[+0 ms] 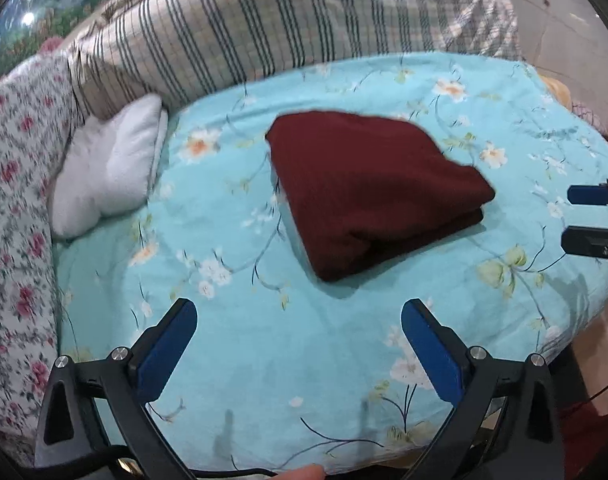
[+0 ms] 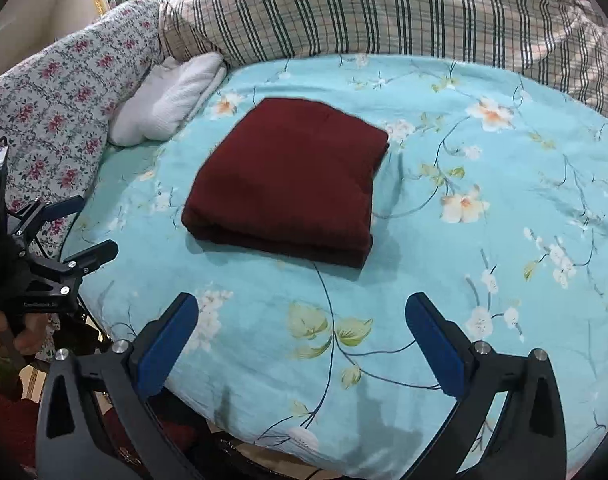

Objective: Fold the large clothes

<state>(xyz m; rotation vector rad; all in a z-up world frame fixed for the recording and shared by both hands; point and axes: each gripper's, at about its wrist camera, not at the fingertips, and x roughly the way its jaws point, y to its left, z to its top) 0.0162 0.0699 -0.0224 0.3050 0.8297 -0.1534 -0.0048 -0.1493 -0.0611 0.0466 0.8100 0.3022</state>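
Even indoor light, soft shadows, slight motion blur, fisheye-curved dark corners.

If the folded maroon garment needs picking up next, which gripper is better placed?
Marginally the right gripper: the maroon garment sits centred ahead of it, folded edge facing. The left gripper, also open and empty, sees it off to its right.

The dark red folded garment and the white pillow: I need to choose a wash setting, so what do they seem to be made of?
The dark red folded garment looks like a soft, matte knit or fleece, perhaps wool or acrylic: the surface is fuzzy, without sheen, and the folds are thick and rounded. The white pillow looks covered in terry or plush: a nubby, towel-like texture. Fibre content cannot be told from the pictures.
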